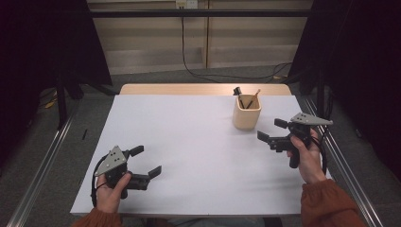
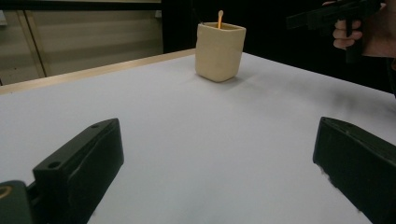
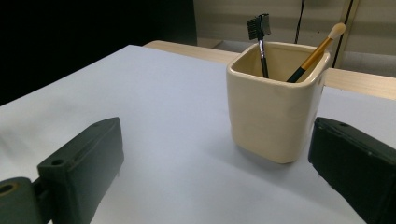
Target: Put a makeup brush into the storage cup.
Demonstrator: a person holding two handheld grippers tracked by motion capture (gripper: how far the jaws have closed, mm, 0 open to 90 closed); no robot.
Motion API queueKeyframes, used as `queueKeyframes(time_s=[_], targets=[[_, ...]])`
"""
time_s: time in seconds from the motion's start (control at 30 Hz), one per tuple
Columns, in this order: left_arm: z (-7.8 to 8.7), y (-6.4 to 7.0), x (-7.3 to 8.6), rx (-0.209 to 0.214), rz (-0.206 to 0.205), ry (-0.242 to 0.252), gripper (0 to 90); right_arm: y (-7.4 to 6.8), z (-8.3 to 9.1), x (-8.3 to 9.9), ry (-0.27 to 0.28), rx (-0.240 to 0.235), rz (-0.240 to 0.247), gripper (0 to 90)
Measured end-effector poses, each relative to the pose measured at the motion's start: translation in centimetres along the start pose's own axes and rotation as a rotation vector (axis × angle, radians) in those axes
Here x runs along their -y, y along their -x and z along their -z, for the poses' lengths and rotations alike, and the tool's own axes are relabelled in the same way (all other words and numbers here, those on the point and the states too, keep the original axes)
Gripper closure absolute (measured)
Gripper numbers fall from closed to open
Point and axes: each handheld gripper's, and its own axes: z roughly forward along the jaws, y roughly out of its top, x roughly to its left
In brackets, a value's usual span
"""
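**Cream cup with two brushes, both grippers empty**

I see the cream cup [image 1: 247,112] upright on the white table [image 1: 198,142], upper right of centre in the high view. Inside it a black comb-headed brush [image 3: 259,39] stands near upright and a gold-handled brush [image 3: 317,51] leans to the right. My right gripper [image 1: 273,130], jaws wide apart, holds nothing just beside the cup. My left gripper [image 1: 147,161], lower left, is equally wide and empty.

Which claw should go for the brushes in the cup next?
The right claw, probably. It is open and close beside the cream cup, facing it. The left claw, also open, sits far across the table.
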Motion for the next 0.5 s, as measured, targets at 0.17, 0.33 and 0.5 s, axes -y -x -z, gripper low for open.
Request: queueKeyframes(time_s=[0.17,0.33,0.5], targets=[[-0.1,0.0,0.0,0.003,-0.009,-0.004,1.8,-0.5,0.6,1.1,0.001,-0.003,0.002,3.2],[0.1,0.0,0.0,-0.001,-0.009,-0.002,1.8,-0.8,1.8,2.6,0.002,0.000,-0.004,3.0],[0.2,0.2,0.0,0.003,-0.015,-0.001,1.7,-0.9,3.1,3.8,0.011,0.024,-0.019,3.1]])
